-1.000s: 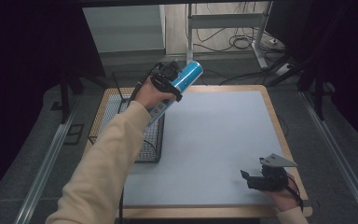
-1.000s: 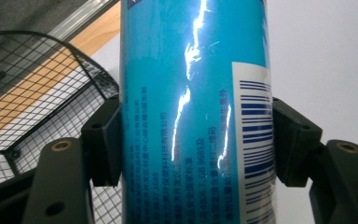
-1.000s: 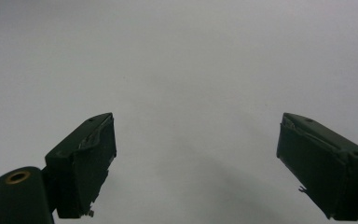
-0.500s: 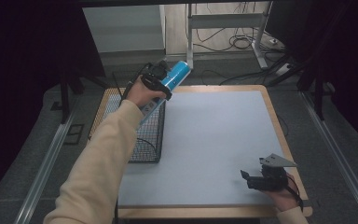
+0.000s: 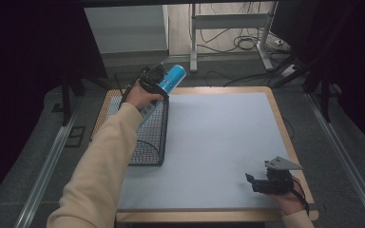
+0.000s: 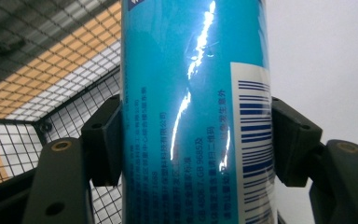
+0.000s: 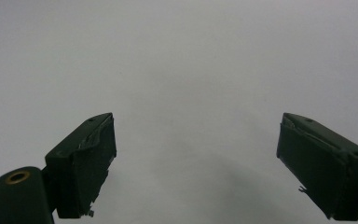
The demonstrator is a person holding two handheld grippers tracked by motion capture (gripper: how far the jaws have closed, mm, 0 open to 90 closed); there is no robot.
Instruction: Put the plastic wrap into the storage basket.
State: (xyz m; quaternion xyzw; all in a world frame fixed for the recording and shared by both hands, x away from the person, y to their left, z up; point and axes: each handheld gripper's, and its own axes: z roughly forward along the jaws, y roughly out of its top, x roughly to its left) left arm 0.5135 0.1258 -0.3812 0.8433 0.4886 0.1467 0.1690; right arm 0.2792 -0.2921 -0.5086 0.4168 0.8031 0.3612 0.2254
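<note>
Blue can (image 5: 170, 79), pinched by left tool (image 5: 153, 80), tilts above wire basket's (image 5: 148, 142) far rim; right tool (image 5: 260, 183) spread.

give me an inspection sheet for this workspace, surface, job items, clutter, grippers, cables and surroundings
Surface: grey mat on a wood-edged table, bare where it shows.
Job's things: blue can held tilted over the far end of the wire basket; the basket sits at the table's left edge.
Clutter: nothing seen.
Grippers: left gripper shut on the can, both jaws against its sides; right gripper open, nothing between its jaws, low over the mat at the near right corner.
Cables: loose cables on the floor beyond the table.
Surroundings: metal frame legs behind the table; floor rails on both sides.
</note>
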